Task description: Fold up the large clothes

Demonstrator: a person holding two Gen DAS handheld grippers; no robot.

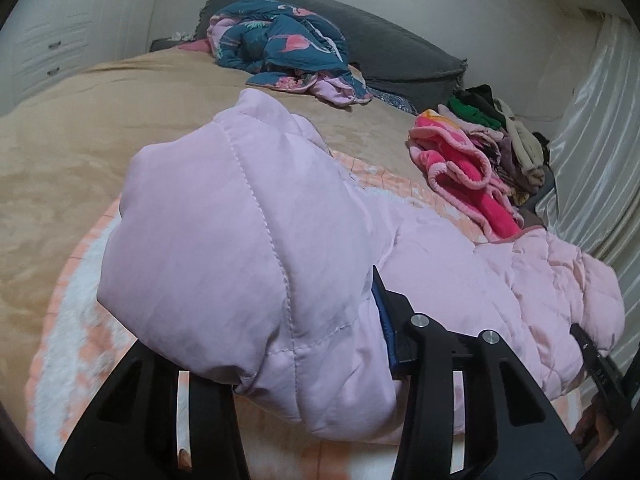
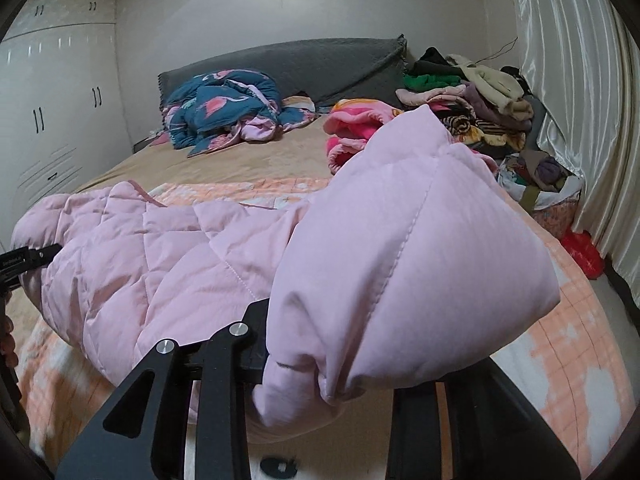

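Note:
A pale pink quilted puffer jacket hangs between both grippers above the bed. My left gripper is shut on one puffy end of it; the fabric bulges over the jaws and hides the fingertips. My right gripper is shut on the other end of the jacket, fingertips also hidden. The jacket's body stretches sideways between them, lifted off a peach and white blanket. Each view shows the other gripper at the frame edge.
The bed has a tan cover and a grey headboard cushion. A blue flamingo-print quilt lies near the head. A pile of clothes with a bright pink blanket sits by the curtain. White wardrobes stand left.

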